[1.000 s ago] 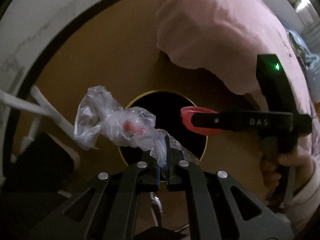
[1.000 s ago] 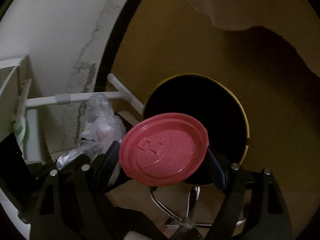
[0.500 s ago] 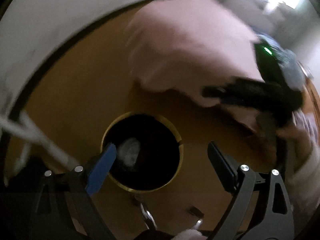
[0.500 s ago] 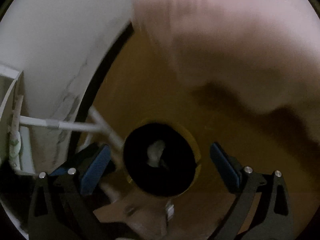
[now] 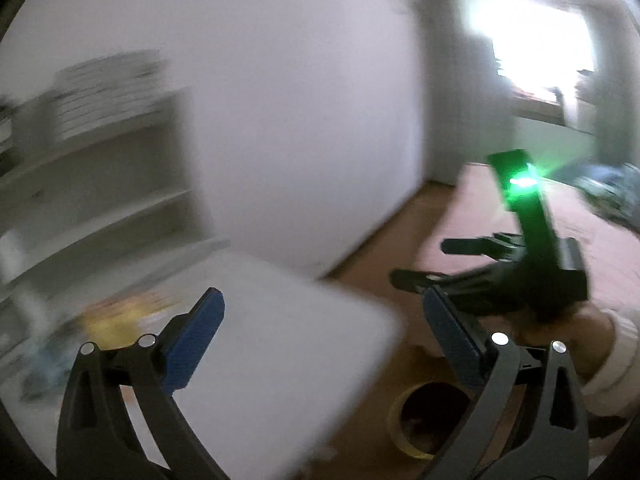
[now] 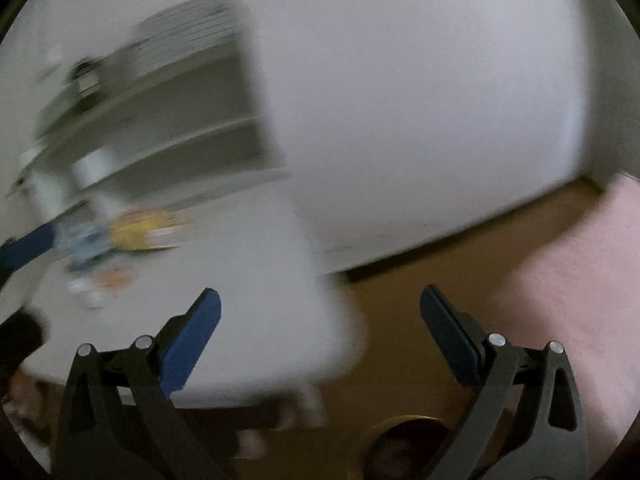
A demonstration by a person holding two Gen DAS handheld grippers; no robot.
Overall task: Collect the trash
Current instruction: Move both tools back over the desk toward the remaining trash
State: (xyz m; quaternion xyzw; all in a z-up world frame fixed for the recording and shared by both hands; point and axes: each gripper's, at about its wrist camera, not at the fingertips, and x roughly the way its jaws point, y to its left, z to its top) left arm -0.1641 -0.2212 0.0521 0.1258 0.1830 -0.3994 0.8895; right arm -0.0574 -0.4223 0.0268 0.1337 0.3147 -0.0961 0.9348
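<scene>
Your left hand-held gripper (image 5: pixel 322 320) has its blue-padded fingers spread wide with nothing between them. Your right hand-held gripper (image 6: pixel 320 316) is likewise wide open and holds nothing; in the left wrist view it shows at the right (image 5: pixel 420 264), with a green light glowing on its black body.

Both views are heavily blurred. A white worktop (image 5: pixel 280 340) fills the lower left of each view. At its far left end lies a cluster of trash (image 6: pixel 132 232): something yellow, with pale blue and orange pieces beside it, too smeared to name. It sits well apart from both grippers.

Below and to the right of the worktop, on the brown floor (image 6: pixel 400 320), stands a dark round bin (image 5: pixel 432 420) with a yellowish rim. It appears at the bottom edge of each view, partly hidden behind each gripper's right finger.

A white wall (image 6: pixel 400 100) rises behind the worktop, with white shelves (image 5: pixel 100 160) to the left. A pink bed cover (image 6: pixel 580 280) lies at the right.
</scene>
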